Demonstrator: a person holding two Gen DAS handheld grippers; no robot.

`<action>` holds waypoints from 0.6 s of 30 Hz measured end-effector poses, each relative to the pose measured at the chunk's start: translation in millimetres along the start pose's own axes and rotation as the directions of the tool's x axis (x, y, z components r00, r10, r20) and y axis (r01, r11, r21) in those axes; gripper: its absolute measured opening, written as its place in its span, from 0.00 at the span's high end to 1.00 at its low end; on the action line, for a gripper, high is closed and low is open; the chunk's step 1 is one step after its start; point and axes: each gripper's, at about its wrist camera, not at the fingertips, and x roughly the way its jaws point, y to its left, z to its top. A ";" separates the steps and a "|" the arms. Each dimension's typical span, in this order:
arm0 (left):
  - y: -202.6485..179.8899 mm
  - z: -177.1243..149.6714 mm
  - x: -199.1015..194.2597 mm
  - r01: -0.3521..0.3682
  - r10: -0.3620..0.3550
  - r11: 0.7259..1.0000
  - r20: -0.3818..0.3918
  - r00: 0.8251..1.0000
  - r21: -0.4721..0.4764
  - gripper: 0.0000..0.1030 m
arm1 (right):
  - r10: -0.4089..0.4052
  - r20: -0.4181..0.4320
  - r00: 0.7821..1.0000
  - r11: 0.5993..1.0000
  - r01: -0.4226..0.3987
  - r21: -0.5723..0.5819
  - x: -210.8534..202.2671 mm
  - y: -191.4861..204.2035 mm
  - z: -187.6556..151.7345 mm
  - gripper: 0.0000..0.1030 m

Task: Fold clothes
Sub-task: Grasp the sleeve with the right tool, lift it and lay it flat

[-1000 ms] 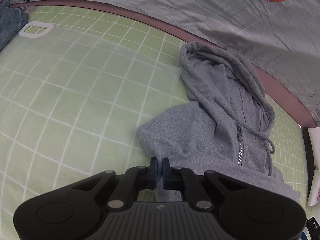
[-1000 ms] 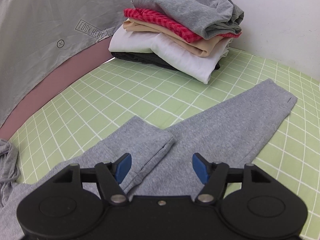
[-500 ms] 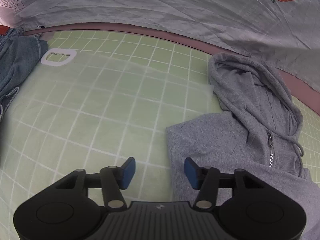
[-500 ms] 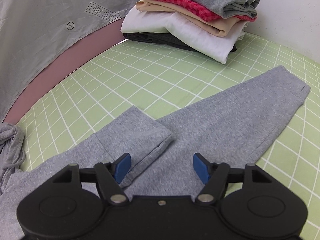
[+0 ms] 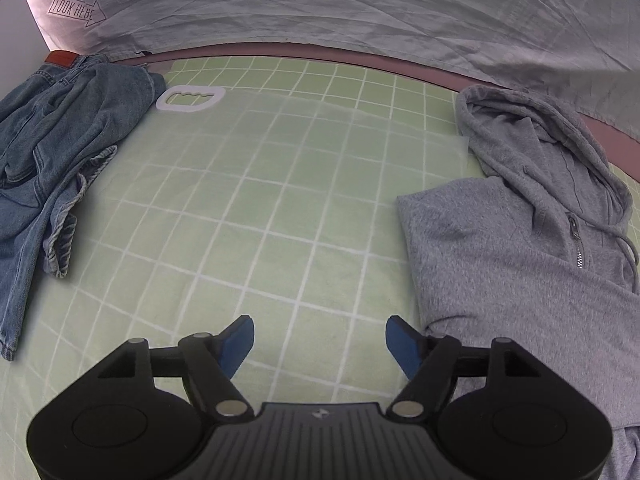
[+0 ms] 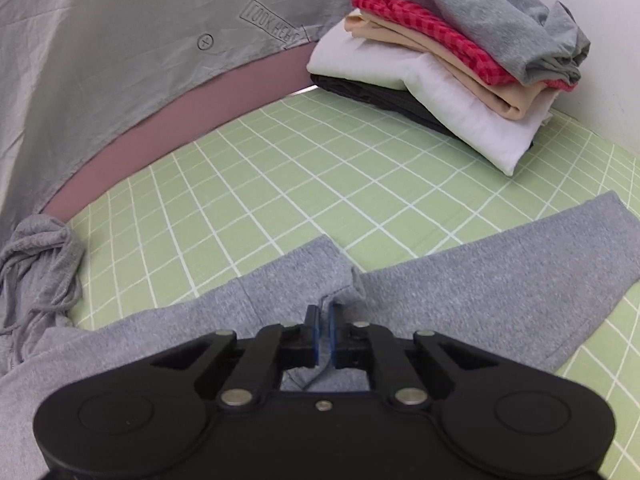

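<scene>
A grey zip hoodie (image 5: 500,248) lies flat on the green checked sheet (image 5: 280,208), hood toward the back. In the left wrist view my left gripper (image 5: 320,338) hovers over bare sheet just left of the hoodie's edge; its jaws are opening and nothing is between them. In the right wrist view the hoodie's long sleeve (image 6: 500,280) stretches to the right. My right gripper (image 6: 323,322) is shut on the hoodie's fabric beside the folded-back cuff (image 6: 312,264), with cloth bunched up between the blue pads.
Crumpled blue jeans (image 5: 52,140) lie at the left. A translucent board with a white handle (image 5: 188,98) rests on the sheet. A stack of folded clothes (image 6: 440,80) sits at the back right. A grey cover (image 5: 320,8) hangs behind.
The left gripper let go of the hoodie's edge, opened wide and shifted left over bare sheet. The right gripper closed from wide open onto the hoodie fabric near the cuff.
</scene>
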 end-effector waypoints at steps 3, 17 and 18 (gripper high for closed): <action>3.2 -10.4 -8.6 0.014 -0.014 1.000 0.002 1.000 -0.016 0.29 | 0.052 0.040 0.998 0.998 -0.051 -0.022 -17.4 9.5 2.6 0.96; 26.3 -46.5 -43.1 0.017 -0.016 0.999 0.031 0.999 -0.044 0.29 | 0.542 -0.087 0.836 0.773 -0.536 -0.338 -82.1 163.4 -47.8 0.86; 27.7 -48.2 -45.6 0.019 -0.018 0.999 0.033 0.999 -0.044 0.29 | 0.550 -0.116 0.827 0.752 -0.550 -0.364 -86.6 172.9 -55.8 0.64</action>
